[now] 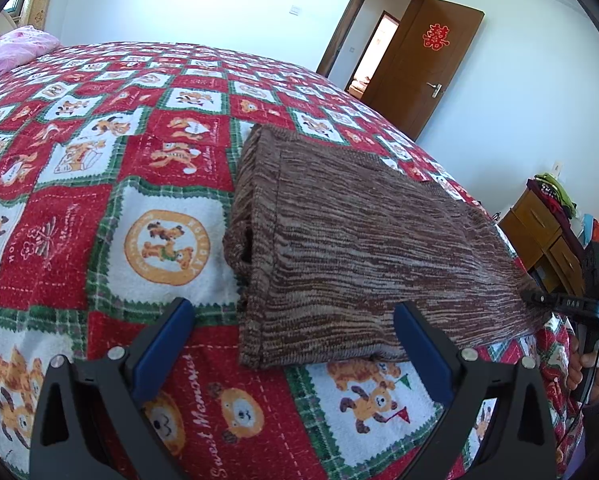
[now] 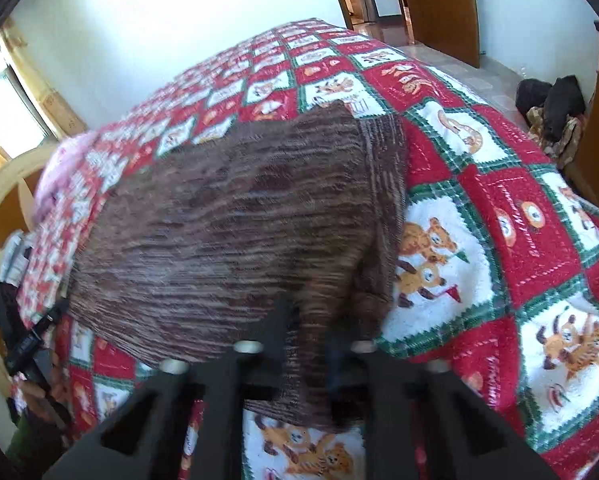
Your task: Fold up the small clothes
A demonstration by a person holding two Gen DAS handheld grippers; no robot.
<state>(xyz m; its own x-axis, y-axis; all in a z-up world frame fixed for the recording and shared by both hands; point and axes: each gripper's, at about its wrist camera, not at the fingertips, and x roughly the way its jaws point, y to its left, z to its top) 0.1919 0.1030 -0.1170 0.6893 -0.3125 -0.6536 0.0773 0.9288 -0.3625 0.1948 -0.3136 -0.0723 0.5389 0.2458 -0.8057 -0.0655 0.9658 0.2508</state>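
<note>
The brown marled knit garment (image 1: 363,256), partly folded, lies on the bed's red checked bear-print quilt (image 1: 99,208); the right hand-held gripper (image 2: 305,344) pinches its near edge; the left hand-held gripper (image 1: 295,320) waits released; the fold should be carried over slowly, edges aligned.

I see bright daylight throughout; in my right wrist view the window (image 2: 7,100) at the left edge glares white and the picture is motion-blurred. My left wrist view is sharp. Both bend hard at dark rounded corners.
</note>
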